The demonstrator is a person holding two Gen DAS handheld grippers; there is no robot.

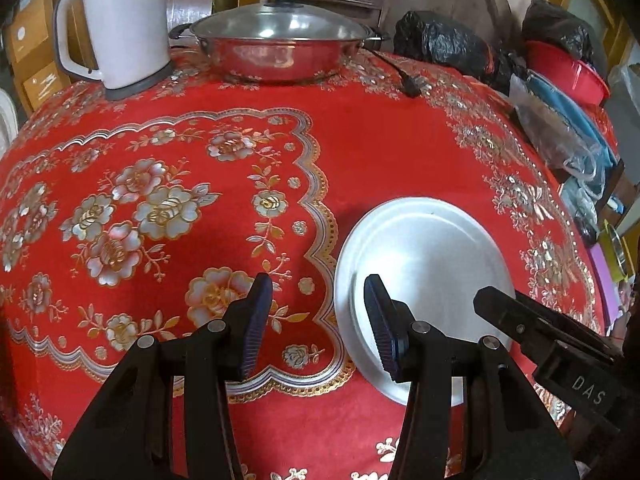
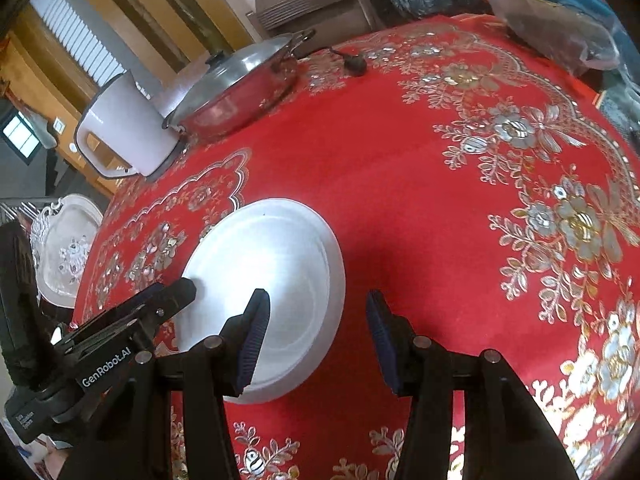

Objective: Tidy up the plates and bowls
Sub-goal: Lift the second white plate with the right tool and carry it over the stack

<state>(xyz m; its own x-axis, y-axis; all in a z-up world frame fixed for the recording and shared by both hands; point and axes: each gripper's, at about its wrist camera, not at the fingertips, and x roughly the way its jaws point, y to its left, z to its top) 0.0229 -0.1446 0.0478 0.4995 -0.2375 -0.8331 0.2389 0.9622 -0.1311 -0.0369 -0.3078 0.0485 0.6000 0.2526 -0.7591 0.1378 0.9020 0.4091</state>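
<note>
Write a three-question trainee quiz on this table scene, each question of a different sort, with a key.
1. True or false: the left claw is shut on the metal plate.
2. Multiple choice: What stands at the far edge of the red tablecloth beside the lidded steel pot?
A. a white jug
B. a stack of bowls
C. a green bottle
3. Fill in: The plate lies ____ on the cloth, between the left claw and the right claw.

Key
1. False; both claws are open and empty, above the plate's edges.
2. A, the white jug.
3. flat
</note>
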